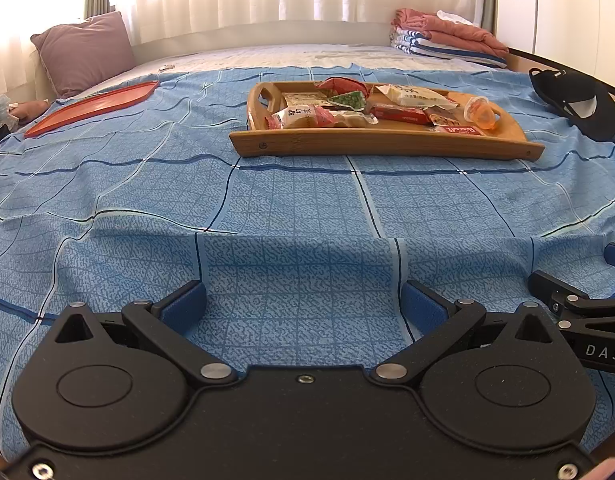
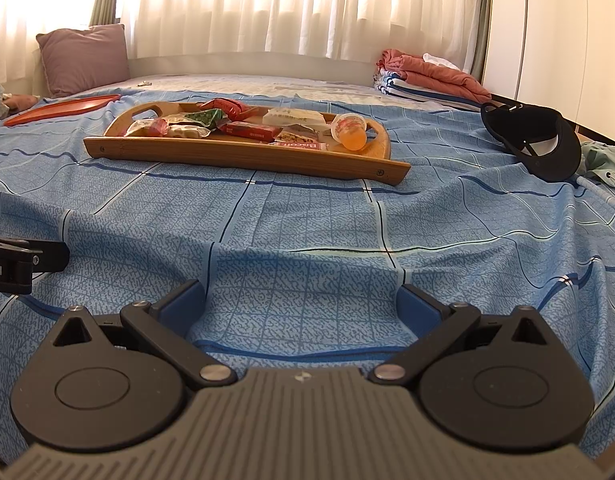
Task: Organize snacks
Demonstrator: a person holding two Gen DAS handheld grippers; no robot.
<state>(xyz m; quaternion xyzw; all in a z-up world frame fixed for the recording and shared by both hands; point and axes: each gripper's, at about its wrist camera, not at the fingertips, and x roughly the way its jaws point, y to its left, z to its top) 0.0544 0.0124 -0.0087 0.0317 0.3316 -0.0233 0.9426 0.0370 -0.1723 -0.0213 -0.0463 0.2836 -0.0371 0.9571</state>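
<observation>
A wooden tray (image 1: 383, 147) (image 2: 243, 156) rests on the blue checked bedspread and holds several wrapped snacks. Among them are a red bar (image 1: 399, 113) (image 2: 249, 131), a green packet (image 1: 347, 100) (image 2: 203, 117), a white packet (image 1: 411, 95) (image 2: 293, 117) and an orange jelly cup (image 1: 483, 114) (image 2: 349, 130). An empty red tray (image 1: 93, 108) (image 2: 61, 109) lies far left. My left gripper (image 1: 303, 306) is open, low over the bedspread, well short of the wooden tray. My right gripper (image 2: 301, 306) is open too, nothing between its fingers.
A black cap (image 1: 575, 100) (image 2: 533, 142) lies at the right of the bed. Folded towels and clothes (image 1: 447, 36) (image 2: 423, 74) sit at the back right, a mauve pillow (image 1: 83, 52) (image 2: 85, 56) at the back left. Curtains hang behind.
</observation>
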